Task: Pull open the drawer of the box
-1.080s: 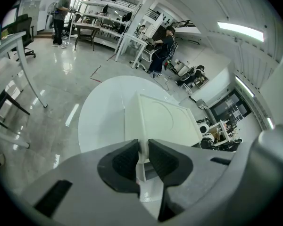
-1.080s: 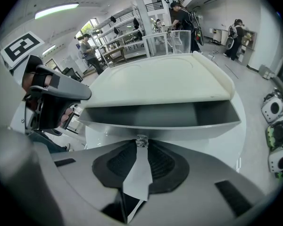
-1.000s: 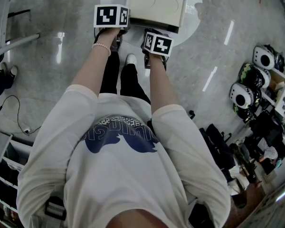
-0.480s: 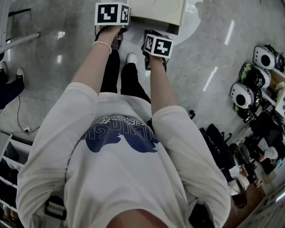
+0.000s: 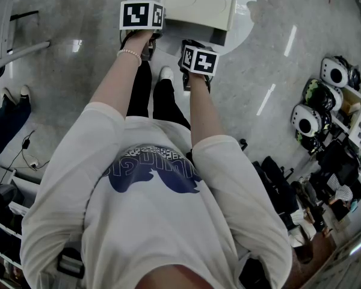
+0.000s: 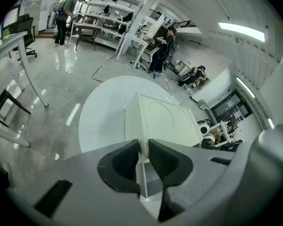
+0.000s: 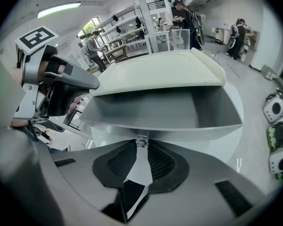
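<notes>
Box (image 6: 166,119): cream plastic, rectangular, smooth lid w/ a faint raised ring moulded in. Sits on a round glossy white table (image 6: 101,114), near the edge closest to the person.

Drawer (image 7: 146,108): pulled well out from under the lid. Inside is a shallow grey tray w/ plain flat walls and a thin straight front lip. Small shiny metal knob (image 7: 141,140) at mid-front of the lip.

R gripper (image 7: 141,148): jaws drawn in to a narrow gap, pinching the knob right at the tips. Pads (image 7: 163,163) are black rubber, cross-hatched, rounded in outline. Body is matte grey plastic.

L gripper (image 6: 143,149): jaws also nearly together, clamped on the box's near vertical corner edge at the left side. The thin cream wall runs straight up btwn the two pads. Same black textured pads (image 6: 124,160).

Head view: both forearms reach fwd to the table, L gripper at the box's left corner, R gripper just in front of the drawer. Person wears a white tee (image 5: 162,221) w/ a dark blue print, and a bead bracelet (image 5: 129,56) on the L wrist. Floor (image 5: 60,95) is grey polished stone w/ light streaks.
</notes>
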A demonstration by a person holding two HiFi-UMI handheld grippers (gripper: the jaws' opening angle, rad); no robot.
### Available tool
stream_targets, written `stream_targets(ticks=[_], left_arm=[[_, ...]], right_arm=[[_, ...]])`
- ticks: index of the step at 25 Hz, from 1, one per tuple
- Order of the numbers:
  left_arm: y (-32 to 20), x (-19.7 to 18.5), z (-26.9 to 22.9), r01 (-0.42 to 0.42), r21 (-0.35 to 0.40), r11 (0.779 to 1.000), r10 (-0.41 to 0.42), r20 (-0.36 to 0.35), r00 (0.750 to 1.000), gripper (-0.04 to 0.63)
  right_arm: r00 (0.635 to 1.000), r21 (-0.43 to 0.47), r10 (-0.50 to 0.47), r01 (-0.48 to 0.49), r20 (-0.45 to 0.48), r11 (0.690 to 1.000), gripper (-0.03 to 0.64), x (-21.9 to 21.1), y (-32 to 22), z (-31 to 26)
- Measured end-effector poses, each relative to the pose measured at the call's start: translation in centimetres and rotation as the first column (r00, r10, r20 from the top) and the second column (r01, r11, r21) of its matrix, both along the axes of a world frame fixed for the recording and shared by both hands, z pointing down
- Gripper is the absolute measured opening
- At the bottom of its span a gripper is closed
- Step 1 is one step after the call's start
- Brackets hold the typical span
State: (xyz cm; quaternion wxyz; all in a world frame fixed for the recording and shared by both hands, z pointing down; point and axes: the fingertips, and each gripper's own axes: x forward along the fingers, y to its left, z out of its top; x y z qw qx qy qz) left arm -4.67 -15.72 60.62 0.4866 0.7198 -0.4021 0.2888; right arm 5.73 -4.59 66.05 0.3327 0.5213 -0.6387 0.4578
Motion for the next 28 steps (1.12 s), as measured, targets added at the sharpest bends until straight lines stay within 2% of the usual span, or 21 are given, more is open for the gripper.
stream_targets(ticks=[28], left_arm=[[-0.2,-0.2,-0.3,0.019,-0.002,1.000,-0.019,-0.001,1.000,0.069]], right_arm=[[1.000,-0.014,-0.018,0.018,0.013,1.000,0.069,-0.6,2.3,-0.4]])
